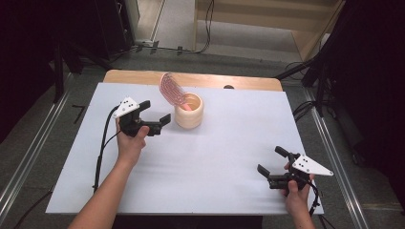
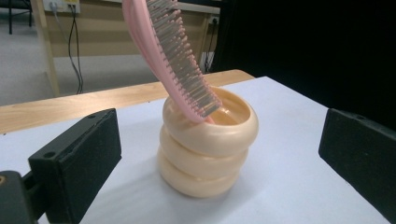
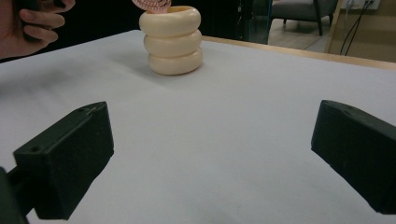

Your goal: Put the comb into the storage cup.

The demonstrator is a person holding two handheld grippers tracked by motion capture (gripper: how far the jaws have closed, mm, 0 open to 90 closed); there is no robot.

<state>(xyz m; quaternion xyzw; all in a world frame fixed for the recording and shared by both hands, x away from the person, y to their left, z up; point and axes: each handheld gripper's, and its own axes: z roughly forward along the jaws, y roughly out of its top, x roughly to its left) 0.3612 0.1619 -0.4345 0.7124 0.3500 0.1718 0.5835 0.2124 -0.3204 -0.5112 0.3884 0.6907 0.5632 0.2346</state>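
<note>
High view: cup [image 1: 189, 116] beside left gripper [image 1: 156, 117]

White sheet [image 1: 191, 167] covers most of a light wooden table [image 1: 138, 76]; bare wood strip shows along the far edge. Grey carpet-like floor [image 1: 43, 143] all around, metal rails [image 1: 28, 157] running along both sides of the table. Black cables [image 1: 207, 24] trail over the floor beyond. Pale wooden furniture [image 1: 267, 19] at the back. Dark drapes or panels [image 1: 372, 71] left and right. A chair [image 3: 299, 11] stands off to one side. Light even, soft shadows
</note>
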